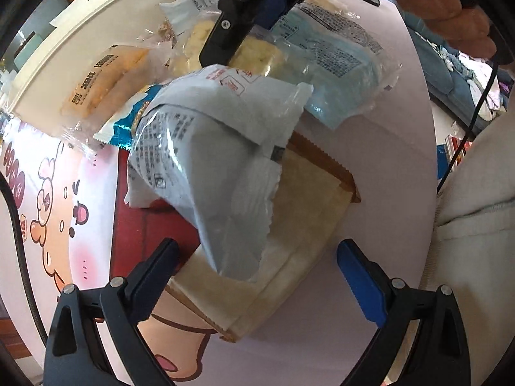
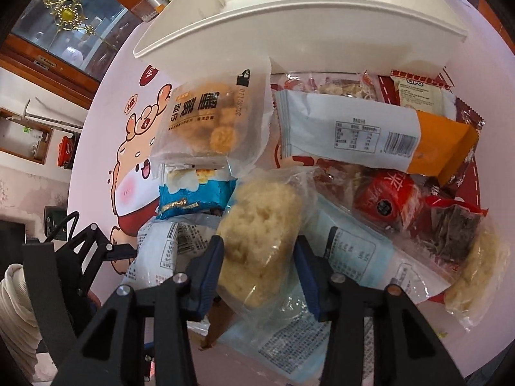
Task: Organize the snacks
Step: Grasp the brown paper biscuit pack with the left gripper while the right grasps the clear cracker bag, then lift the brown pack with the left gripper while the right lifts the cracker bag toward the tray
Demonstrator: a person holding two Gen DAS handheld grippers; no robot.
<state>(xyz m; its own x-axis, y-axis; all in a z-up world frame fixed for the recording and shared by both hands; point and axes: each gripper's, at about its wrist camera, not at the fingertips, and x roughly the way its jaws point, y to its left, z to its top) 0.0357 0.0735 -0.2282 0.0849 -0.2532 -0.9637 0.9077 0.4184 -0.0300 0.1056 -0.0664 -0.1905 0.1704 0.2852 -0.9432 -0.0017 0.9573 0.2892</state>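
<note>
- The right claw [image 2: 259, 267] is closed around a clear packet holding a pale, crumbly rice cake [image 2: 260, 238]; its blue-padded fingers [image 2: 210, 267] press the packet from both sides.
- The rice cake looks yellowish-white and lumpy, and its wrapper is transparent with a light blue printed end [image 2: 354, 257] that trails toward the claw's right side.
- The white bin [image 2: 289, 29] is the landmark: it stands at the far edge of the pile, beyond the rice cake, on the pink cartoon-printed counter [image 2: 128, 148].
- Just in front of the bin lies a frosted packet of golden fried bites [image 2: 209, 122], and beside that a long white and orange bar wrapper [image 2: 370, 135].
- Between the fried bites and the rice cake sits a small blue and white packet [image 2: 196, 196].
- Red wrappers [image 2: 389, 199] lie to the right of the rice cake, nearer than the bin.
- The left claw [image 1: 257, 257] is spread wide and holds nothing; its fingers [image 1: 360, 283] flank a tan paper pouch [image 1: 289, 251].
- A pale grey printed packet [image 1: 219, 167] lies tilted over that pouch, well on the near side of the bin [image 1: 64, 74].
</note>
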